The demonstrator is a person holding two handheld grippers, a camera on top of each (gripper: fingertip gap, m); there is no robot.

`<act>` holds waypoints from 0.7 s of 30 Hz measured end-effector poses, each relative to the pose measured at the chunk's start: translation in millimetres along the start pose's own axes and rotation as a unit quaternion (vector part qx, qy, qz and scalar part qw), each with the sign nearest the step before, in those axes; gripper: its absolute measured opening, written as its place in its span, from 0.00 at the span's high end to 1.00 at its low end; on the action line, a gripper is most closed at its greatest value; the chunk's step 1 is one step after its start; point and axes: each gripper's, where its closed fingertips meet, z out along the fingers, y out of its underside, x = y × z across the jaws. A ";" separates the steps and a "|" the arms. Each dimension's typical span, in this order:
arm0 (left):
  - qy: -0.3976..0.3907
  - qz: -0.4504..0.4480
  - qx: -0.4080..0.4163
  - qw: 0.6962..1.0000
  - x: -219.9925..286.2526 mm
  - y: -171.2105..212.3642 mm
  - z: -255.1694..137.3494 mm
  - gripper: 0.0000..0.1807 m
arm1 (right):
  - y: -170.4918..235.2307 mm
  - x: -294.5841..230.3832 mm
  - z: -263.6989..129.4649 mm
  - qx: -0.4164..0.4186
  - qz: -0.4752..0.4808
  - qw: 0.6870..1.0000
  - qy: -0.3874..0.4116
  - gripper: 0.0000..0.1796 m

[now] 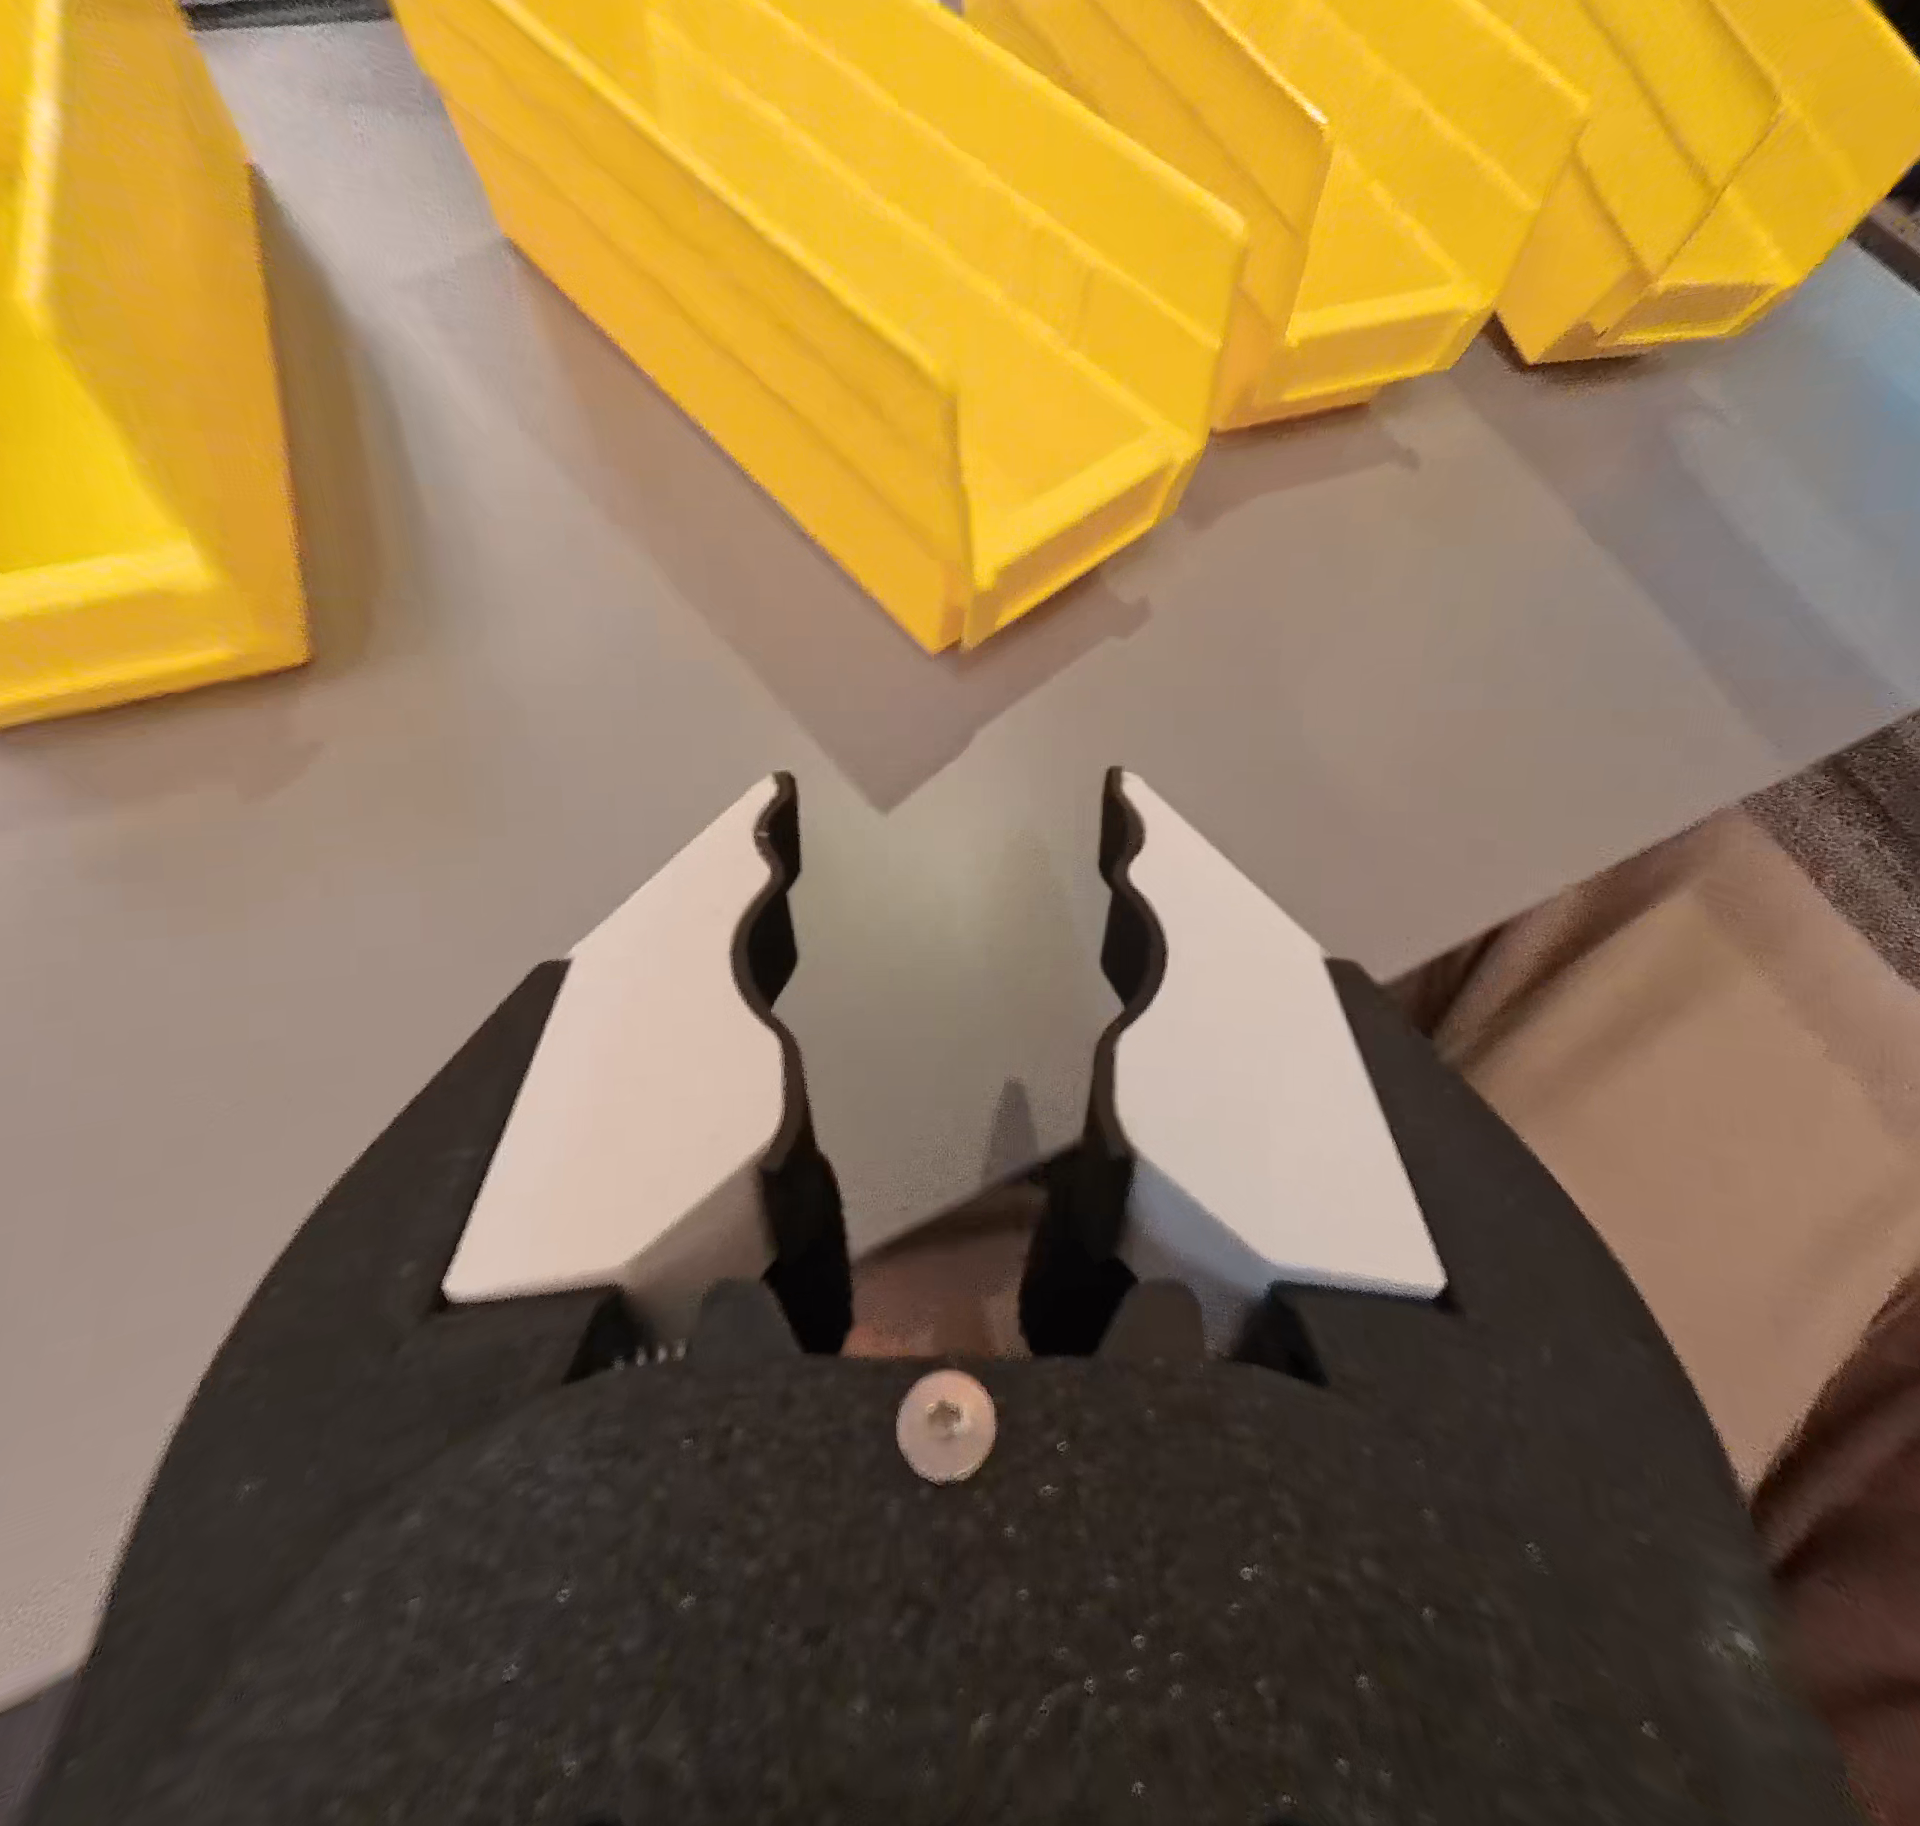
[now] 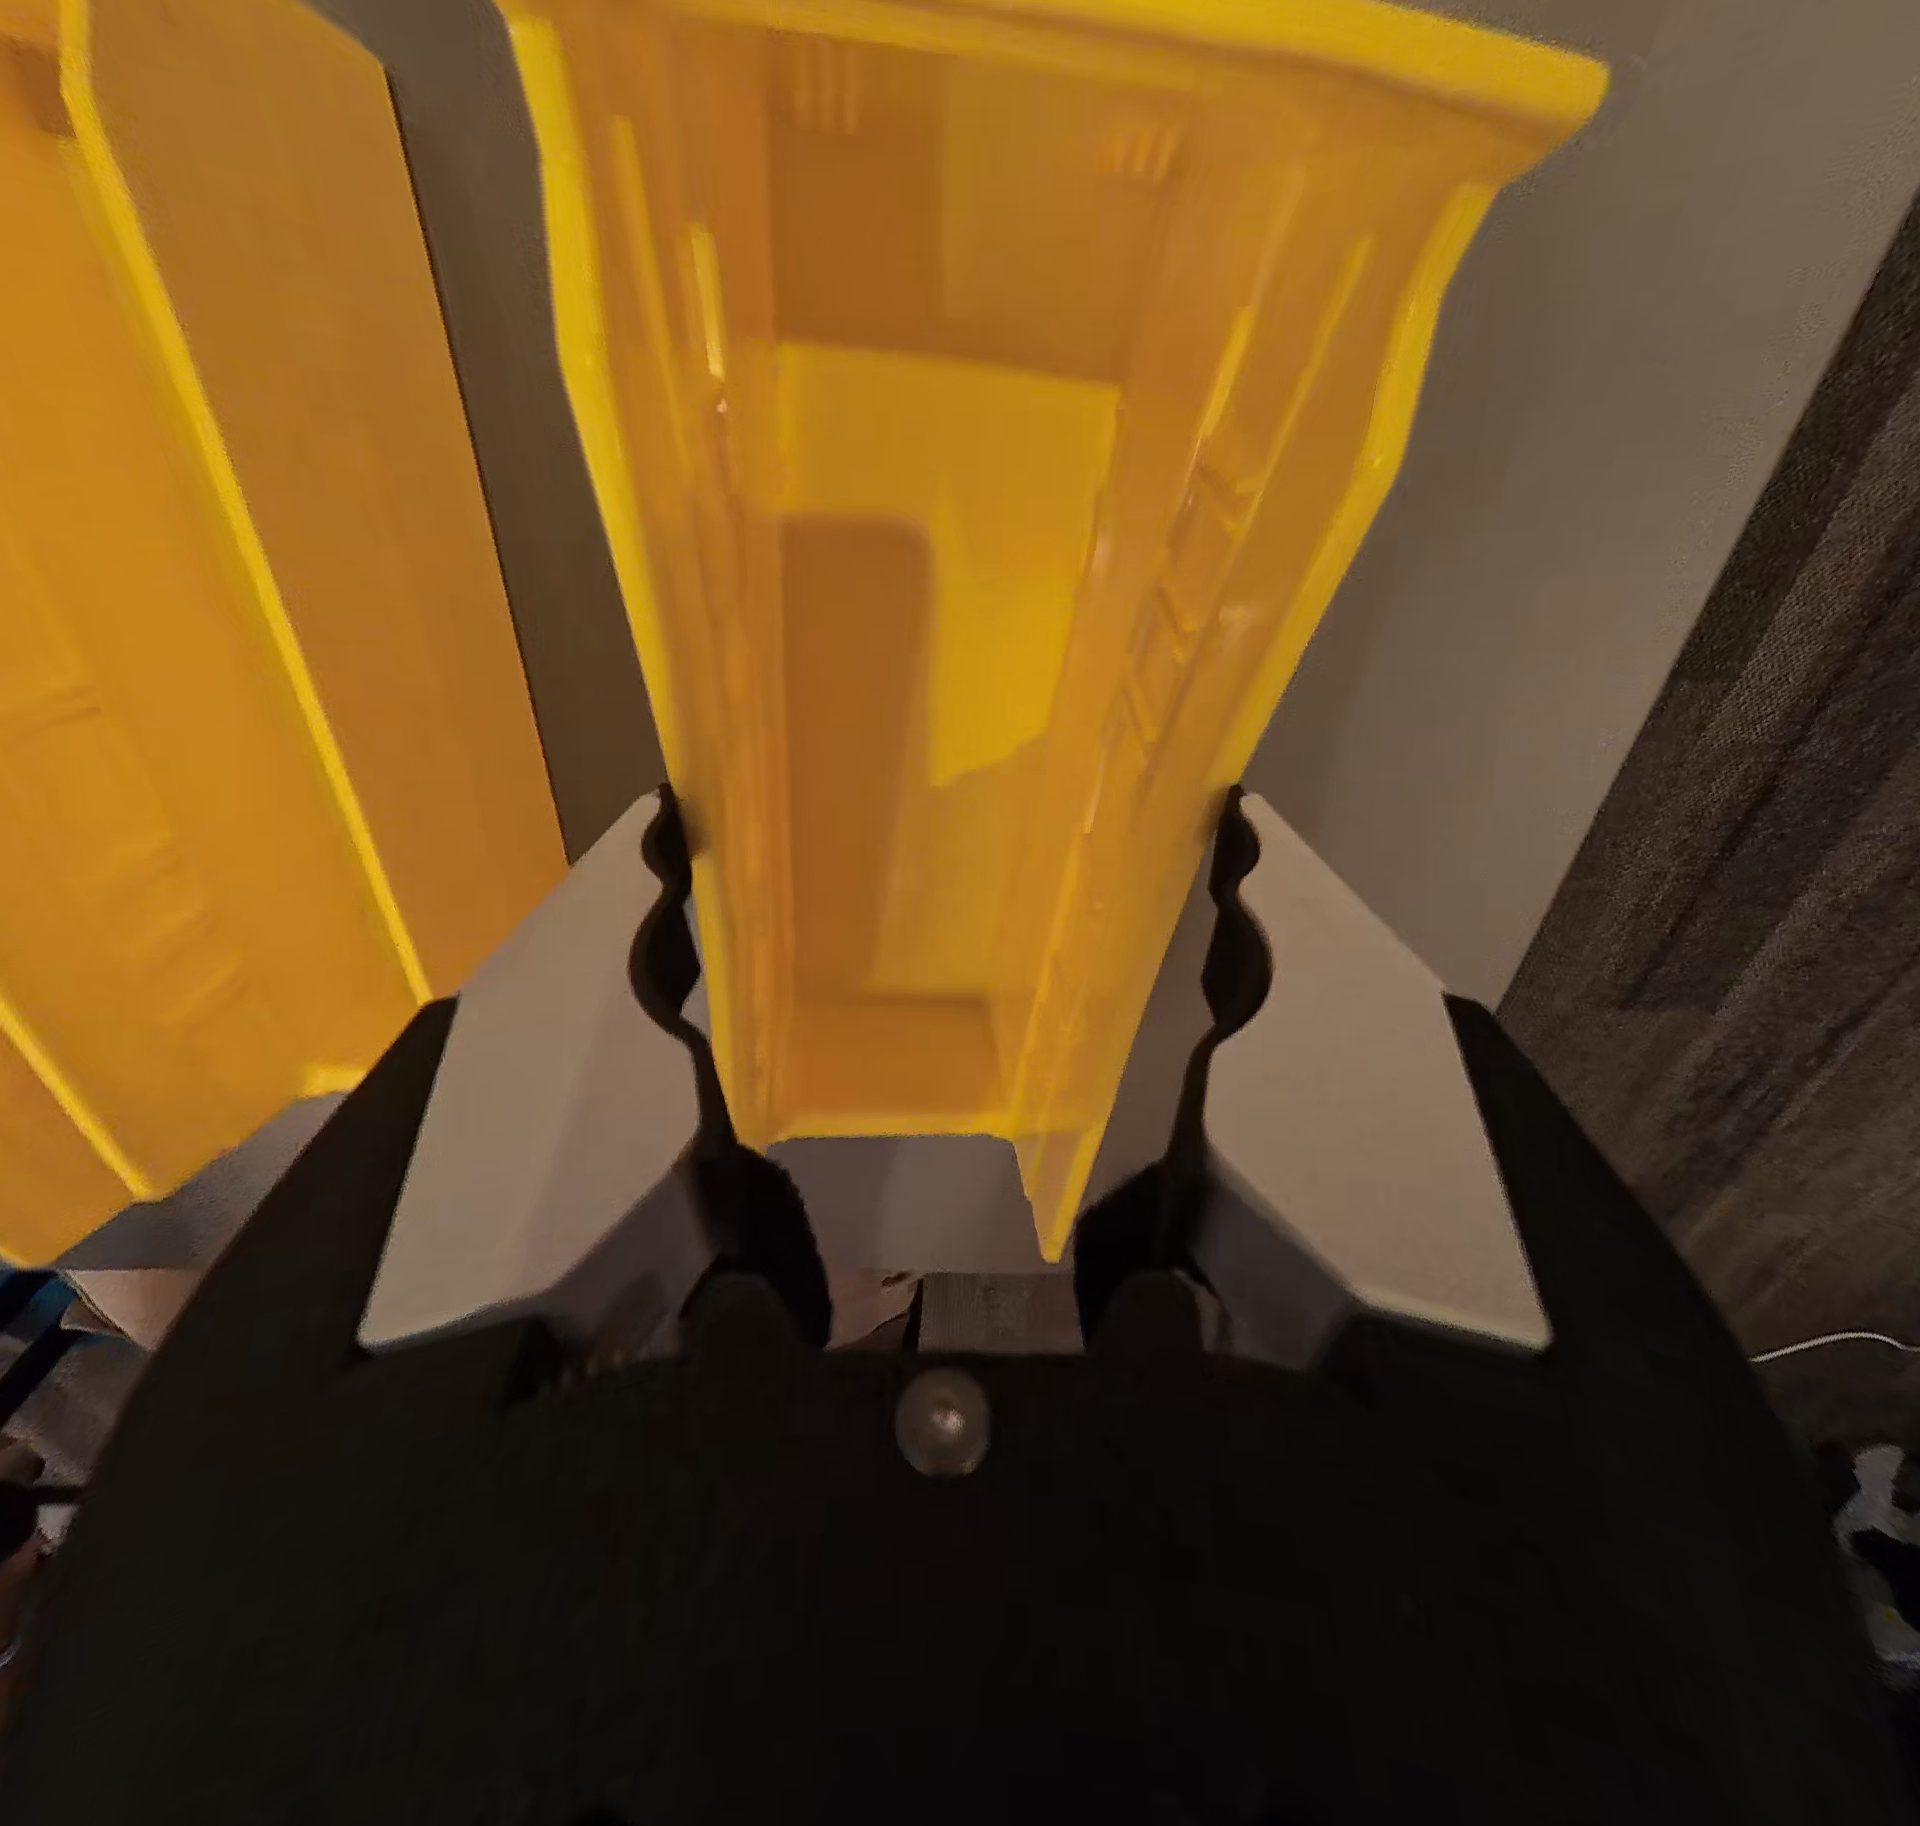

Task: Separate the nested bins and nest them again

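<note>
Yellow bin (image 2: pixel 997 550) between the fingers of right hand-held gripper (image 2: pixel 945 820).

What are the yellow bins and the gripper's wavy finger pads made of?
The yellow bins look like hard moulded plastic: thin, stiff walls with ribs and a faint sheen. The left gripper's wavy finger pads look like matte black rubber, though that is a guess. The table is smooth matte grey, material unclear.

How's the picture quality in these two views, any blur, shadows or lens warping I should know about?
Left wrist view: brightly lit; the yellow bins are softly blurred and cast soft shadows on the grey table, while the left tongs look sharp. Right wrist view: dimmer and warmer; the bin between the right tongs is smeared and its rim bows from the wide-angle lens.
</note>
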 end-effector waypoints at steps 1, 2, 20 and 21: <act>0.000 0.001 -0.005 1.000 3.8 -6.1 12.6 0.67 | -6.8 -1.2 6.9 -0.003 -0.004 1.000 -0.001 0.44; -0.007 0.004 -0.010 1.000 4.0 -11.6 25.5 0.66 | -13.1 -2.6 13.5 -0.005 -0.005 1.000 -0.002 0.44; -0.101 0.019 0.002 0.995 -68.7 -57.4 105.2 0.97 | 9.9 -59.2 -52.1 0.246 -0.099 0.960 -0.092 0.33; -0.103 0.018 0.001 0.994 -74.9 -60.7 109.3 0.97 | 25.5 -65.8 -68.5 0.303 -0.108 0.943 -0.091 0.39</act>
